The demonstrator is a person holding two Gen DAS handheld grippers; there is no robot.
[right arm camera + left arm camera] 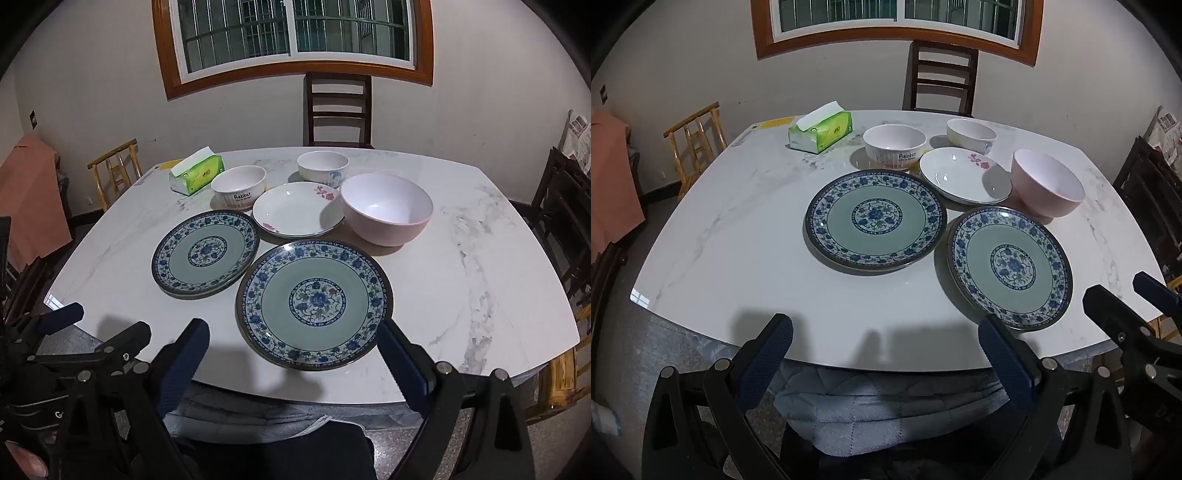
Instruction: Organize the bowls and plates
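Two open grippers hover at the near edge of a marble tabletop [480,229], with all the dishes lying unsorted.

Nothing looks stacked yet, so the whole task seems left to do. Two blue floral plates, the left blue plate [875,219] and the right blue plate [314,304], lie side by side near the front. Behind them sit a white flowered plate [297,210], a large pink bowl [386,208], a bowl lettered "Rabbit" [239,187] and a small patterned bowl [322,167]. The left gripper [882,350] and right gripper [293,350] are both spread wide and hold nothing. A green tissue pack [197,174] rests at the far left, clear of the dishes. Chairs ring the table; nothing blocks the reach.
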